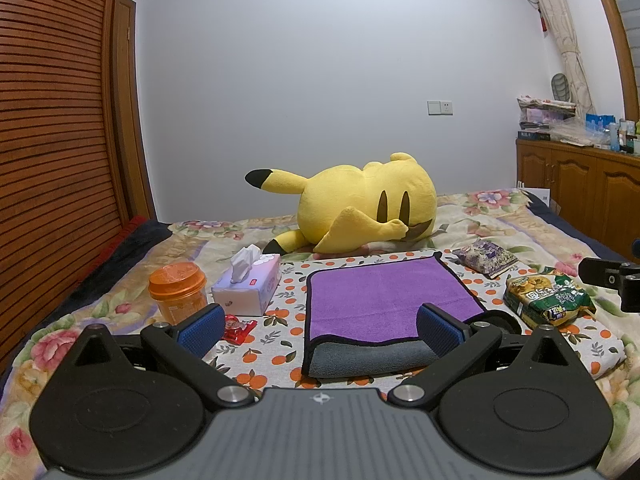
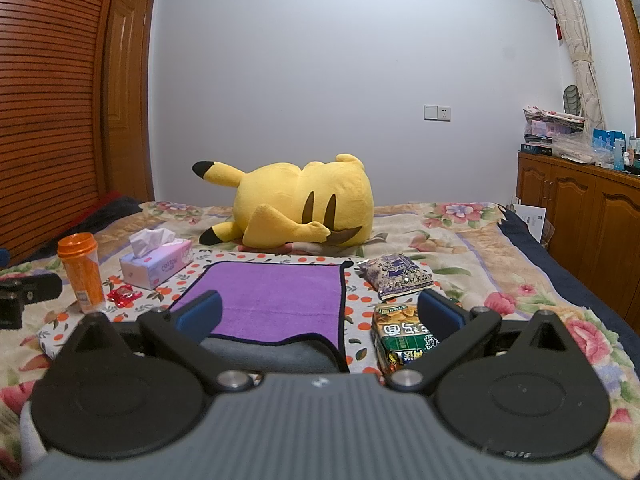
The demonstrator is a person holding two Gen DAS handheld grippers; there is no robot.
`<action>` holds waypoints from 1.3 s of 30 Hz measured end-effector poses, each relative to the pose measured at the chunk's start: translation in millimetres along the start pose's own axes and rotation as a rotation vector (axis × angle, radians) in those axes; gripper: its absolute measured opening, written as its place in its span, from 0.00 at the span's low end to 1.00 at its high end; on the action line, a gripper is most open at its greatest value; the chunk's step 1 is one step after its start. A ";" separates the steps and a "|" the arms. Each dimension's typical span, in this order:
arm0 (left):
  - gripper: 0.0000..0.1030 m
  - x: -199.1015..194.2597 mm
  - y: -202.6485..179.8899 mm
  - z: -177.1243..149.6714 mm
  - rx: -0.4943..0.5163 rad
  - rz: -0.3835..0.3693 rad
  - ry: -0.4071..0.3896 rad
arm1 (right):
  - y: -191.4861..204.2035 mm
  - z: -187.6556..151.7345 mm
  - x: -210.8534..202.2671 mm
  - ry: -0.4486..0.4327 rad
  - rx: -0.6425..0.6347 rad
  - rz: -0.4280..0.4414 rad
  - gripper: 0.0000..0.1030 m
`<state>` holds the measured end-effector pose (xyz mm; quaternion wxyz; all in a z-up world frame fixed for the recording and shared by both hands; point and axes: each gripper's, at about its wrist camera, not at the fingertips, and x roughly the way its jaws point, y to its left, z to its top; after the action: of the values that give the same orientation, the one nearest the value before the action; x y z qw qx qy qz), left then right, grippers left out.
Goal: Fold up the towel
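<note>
A purple towel (image 1: 384, 300), edged in black with a grey underside, is lying folded over on an orange-print cloth (image 1: 288, 284) across the bed, looking soft, light and limp, so its near black-trimmed corners are probably offering the surest hold. The left gripper (image 1: 320, 326) and right gripper (image 2: 320, 316) are both hovering with jaws spread wide, gripping nothing, as a tissue box (image 1: 248, 286), orange cup (image 1: 178, 292) and noodle packet (image 1: 548, 296) are crowding the sides.

I am working in a home bedroom: a bed with a floral quilt (image 1: 500, 216), a yellow plush toy (image 1: 360, 204) at the far side, wooden cabinets (image 2: 580, 216) right, a slatted wardrobe door (image 1: 52, 120) left.
</note>
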<state>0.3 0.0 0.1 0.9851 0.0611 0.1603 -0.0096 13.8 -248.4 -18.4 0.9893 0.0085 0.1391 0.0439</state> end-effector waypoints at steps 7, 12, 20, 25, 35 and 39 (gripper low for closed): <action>1.00 0.0 0.1 0.0 0.001 0.001 0.000 | -0.5 -0.3 0.4 0.000 0.000 0.000 1.00; 1.00 0.0 0.1 0.0 0.001 0.001 0.000 | -0.6 -0.4 0.4 0.000 0.000 0.000 1.00; 1.00 0.0 0.0 0.0 0.003 0.001 0.000 | 0.1 -0.1 0.6 0.000 0.000 0.000 1.00; 1.00 -0.1 0.3 0.0 0.004 0.001 0.000 | 0.8 0.1 0.7 0.000 0.000 0.000 1.00; 1.00 5.3 1.7 -4.7 0.005 -0.007 0.037 | 1.0 -1.1 4.1 0.017 -0.003 0.001 1.00; 1.00 14.0 -0.1 -6.7 0.015 -0.010 0.066 | 2.4 -2.0 8.7 0.032 -0.008 -0.001 1.00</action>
<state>11.4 0.7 -10.7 0.9788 0.0680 0.1928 -0.0139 21.4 -245.3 -22.6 0.9869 0.0037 0.1549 0.0441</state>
